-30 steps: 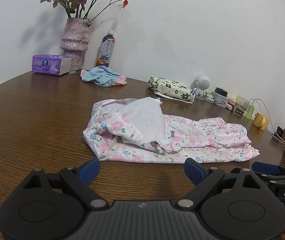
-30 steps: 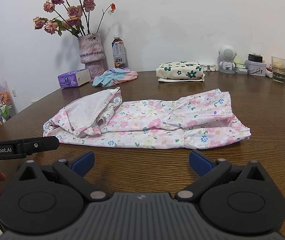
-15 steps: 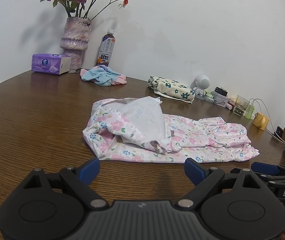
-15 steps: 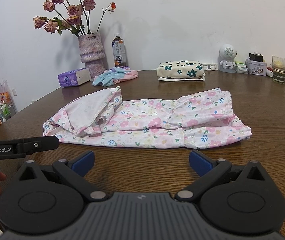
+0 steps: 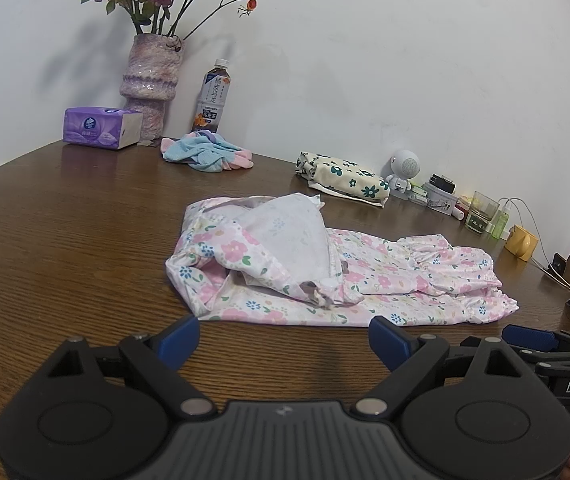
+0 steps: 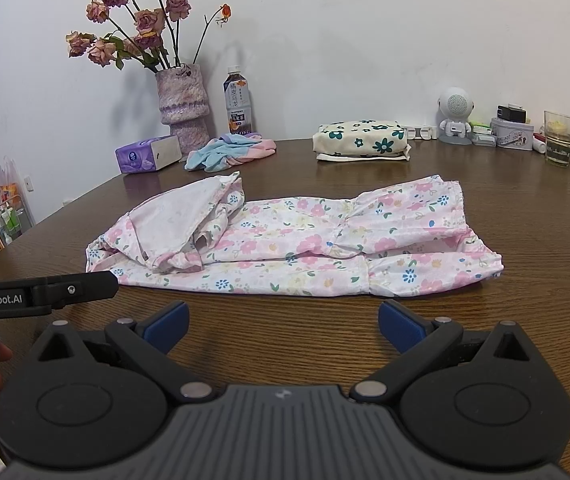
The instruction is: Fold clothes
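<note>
Wooden table (image 6: 525, 216) bare around floral garment (image 6: 305, 244), both grippers apart.

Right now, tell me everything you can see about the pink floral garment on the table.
The floral garment looks like thin, soft white cloth printed with pink, blue and yellow flowers. It lies mostly flat and stretched sideways on the wooden table, partly folded, with its left end bunched and turned over so the pale inside shows. The right end has gathered, ruffled edges. Nothing touches it but the table; both grippers are open and short of it.
</note>
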